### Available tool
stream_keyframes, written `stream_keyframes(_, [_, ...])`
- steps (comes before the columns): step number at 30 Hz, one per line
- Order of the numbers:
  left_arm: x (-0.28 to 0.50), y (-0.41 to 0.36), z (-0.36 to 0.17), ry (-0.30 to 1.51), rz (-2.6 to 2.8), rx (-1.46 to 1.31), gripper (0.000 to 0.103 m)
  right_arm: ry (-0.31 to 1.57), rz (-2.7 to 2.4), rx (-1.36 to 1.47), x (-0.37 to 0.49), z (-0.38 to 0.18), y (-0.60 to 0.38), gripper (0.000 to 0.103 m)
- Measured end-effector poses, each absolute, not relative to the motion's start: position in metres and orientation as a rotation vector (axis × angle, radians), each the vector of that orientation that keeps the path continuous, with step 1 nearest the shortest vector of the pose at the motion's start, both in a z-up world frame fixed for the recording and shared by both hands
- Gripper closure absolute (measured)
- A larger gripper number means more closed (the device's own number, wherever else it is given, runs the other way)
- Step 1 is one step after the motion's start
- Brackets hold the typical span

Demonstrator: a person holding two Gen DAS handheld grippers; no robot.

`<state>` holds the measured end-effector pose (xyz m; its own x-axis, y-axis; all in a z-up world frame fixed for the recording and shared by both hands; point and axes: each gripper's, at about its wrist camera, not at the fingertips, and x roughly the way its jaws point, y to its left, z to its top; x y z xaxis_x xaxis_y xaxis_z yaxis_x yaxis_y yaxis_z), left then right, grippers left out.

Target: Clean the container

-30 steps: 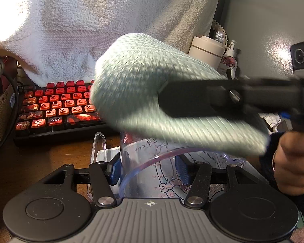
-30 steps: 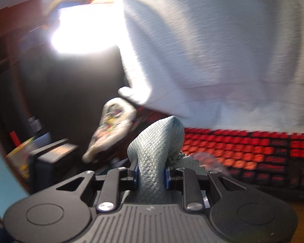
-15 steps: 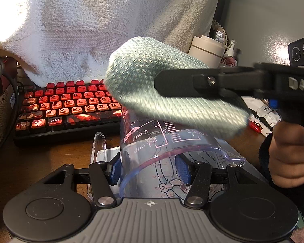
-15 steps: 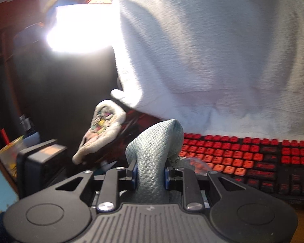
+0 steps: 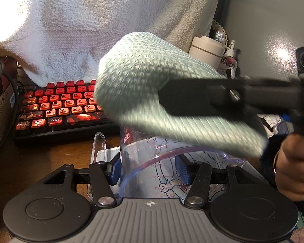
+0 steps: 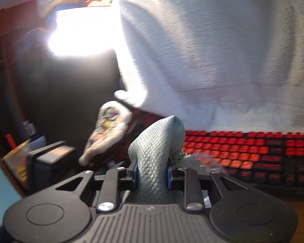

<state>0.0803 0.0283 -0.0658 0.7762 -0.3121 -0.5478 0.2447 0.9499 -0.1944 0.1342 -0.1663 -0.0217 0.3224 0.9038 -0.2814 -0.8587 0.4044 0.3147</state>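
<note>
Gripping the clear cup [image 5: 152,162] by its rim, near centre, in the left gripper [image 5: 150,170], slippery, light and rigid; pinching the soft cloth [image 6: 156,158] in the right gripper [image 6: 152,175], jaws just easing slightly, hovering above the cup.

both my wrist views were warm-toned, with fisheye bending and dark vignetted corners. in my left view, strong light struck the white towel [image 5: 75,30] at upper left, and a glare spot sat on the grey wall [image 5: 281,54]. the green cloth [image 5: 152,93] was motion-blurred; the keyboard [image 5: 58,107] stayed sharp. my right view was smeared throughout, with a blown-out white patch [image 6: 81,32] at upper left and deep shadow beneath it.
</note>
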Motion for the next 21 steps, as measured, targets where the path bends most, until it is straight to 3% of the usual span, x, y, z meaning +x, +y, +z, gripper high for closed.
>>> stream_keyframes(9, [0.081, 0.032, -0.067, 0.611, -0.306, -0.117, 0.049, 0.402, 1.121, 0.07, 0.134, -0.022, -0.167, 0.081])
stream_keyframes(21, [0.081, 0.029, -0.066, 0.611, -0.304, -0.116, 0.049, 0.445, 1.046, 0.152, 0.15, -0.022, -0.176, 0.079])
